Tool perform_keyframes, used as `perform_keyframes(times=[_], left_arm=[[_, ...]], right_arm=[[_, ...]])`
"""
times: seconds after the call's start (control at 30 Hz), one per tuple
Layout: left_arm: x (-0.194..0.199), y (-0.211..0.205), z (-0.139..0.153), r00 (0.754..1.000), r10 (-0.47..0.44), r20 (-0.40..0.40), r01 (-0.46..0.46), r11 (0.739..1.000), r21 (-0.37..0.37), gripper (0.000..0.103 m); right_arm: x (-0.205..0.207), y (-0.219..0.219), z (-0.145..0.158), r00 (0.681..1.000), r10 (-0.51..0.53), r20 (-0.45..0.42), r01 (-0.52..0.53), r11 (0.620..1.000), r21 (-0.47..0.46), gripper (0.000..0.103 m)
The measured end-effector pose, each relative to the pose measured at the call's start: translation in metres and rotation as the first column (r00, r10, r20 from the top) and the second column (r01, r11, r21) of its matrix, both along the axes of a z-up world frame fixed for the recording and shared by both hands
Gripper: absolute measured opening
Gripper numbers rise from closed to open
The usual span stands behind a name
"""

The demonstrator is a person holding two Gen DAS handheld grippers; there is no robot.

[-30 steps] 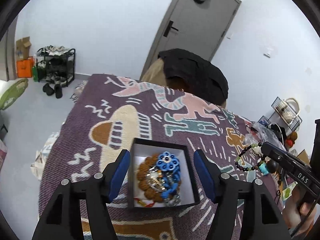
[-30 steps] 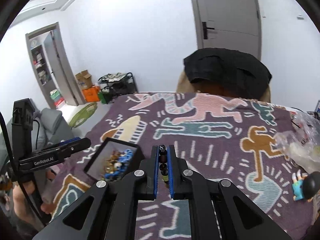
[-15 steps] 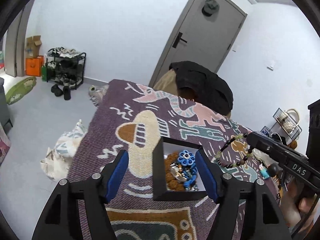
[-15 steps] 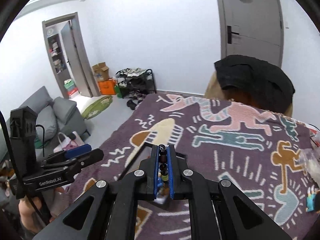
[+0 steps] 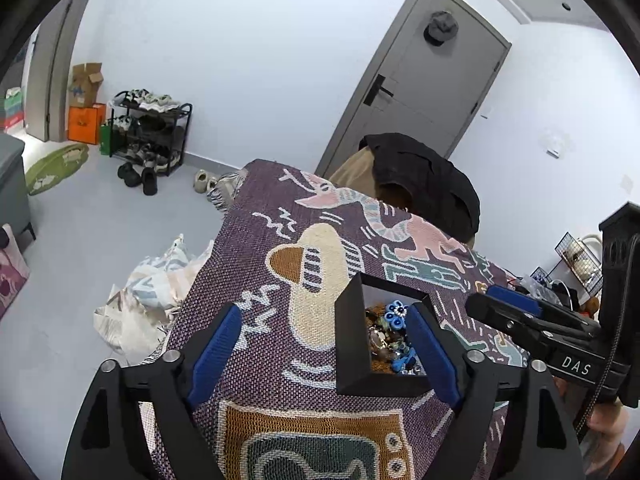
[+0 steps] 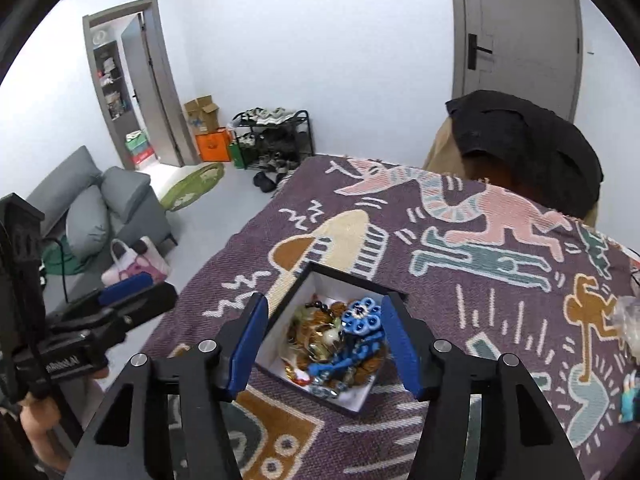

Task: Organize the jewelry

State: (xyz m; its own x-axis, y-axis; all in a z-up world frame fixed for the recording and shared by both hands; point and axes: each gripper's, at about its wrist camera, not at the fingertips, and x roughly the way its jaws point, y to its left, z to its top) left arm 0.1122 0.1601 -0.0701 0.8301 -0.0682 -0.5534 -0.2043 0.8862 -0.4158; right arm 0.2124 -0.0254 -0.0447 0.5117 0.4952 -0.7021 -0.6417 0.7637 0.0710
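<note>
A black jewelry box (image 6: 294, 302) with a white inside sits on the purple patterned cloth (image 6: 460, 288). It holds a heap of bracelets, with a blue flower piece (image 6: 362, 316) on top and a dark bead bracelet (image 6: 318, 306) at its far side. My right gripper (image 6: 324, 344) is open and empty just above the box. My left gripper (image 5: 324, 350) is open and empty, to the left of the box (image 5: 350, 336); its right finger overlaps the box's right side. The right gripper also shows in the left wrist view (image 5: 520, 316).
A chair draped with a black jacket (image 6: 528, 140) stands at the table's far side. A clear bag (image 6: 630, 320) and a small blue figure (image 6: 630, 400) lie at the right edge. The table's left edge drops to the floor, where a grey sofa (image 6: 100, 204) stands.
My right gripper moved over the box and opened; the dark bead bracelet it held now lies in the box. My left gripper drew back and to the left of the box.
</note>
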Motion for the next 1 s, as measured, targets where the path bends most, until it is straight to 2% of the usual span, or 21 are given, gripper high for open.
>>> perform_keyframes(times=[0.23, 0.5, 0.63, 0.83, 1.0], left_arm=[[-0.005, -0.011, 0.003, 1.000, -0.019, 0.014, 0.019, 1.000, -0.005, 0.092], [-0.004, -0.035, 0.013, 0.998, -0.056, 0.023, 0.056, 0.998, 0.019, 0.092], [-0.003, -0.050, 0.020, 0.997, -0.081, 0.021, 0.080, 0.996, 0.037, 0.092], [-0.001, -0.072, 0.030, 0.993, -0.121, 0.013, 0.120, 0.990, 0.077, 0.094], [-0.002, -0.089, 0.040, 0.990, -0.138, 0.014, 0.135, 0.985, 0.109, 0.098]], right_arm=[[-0.001, -0.030, -0.001, 0.997, -0.068, -0.024, 0.068, 0.998, 0.002, 0.059], [-0.013, -0.075, 0.004, 0.991, -0.132, -0.034, 0.133, 0.990, 0.042, 0.061], [-0.018, -0.097, 0.008, 0.986, -0.162, -0.031, 0.164, 0.984, 0.072, 0.073], [-0.023, -0.134, 0.015, 0.977, -0.209, -0.041, 0.213, 0.969, 0.122, 0.074], [-0.031, -0.159, 0.018, 0.964, -0.260, -0.046, 0.265, 0.952, 0.153, 0.085]])
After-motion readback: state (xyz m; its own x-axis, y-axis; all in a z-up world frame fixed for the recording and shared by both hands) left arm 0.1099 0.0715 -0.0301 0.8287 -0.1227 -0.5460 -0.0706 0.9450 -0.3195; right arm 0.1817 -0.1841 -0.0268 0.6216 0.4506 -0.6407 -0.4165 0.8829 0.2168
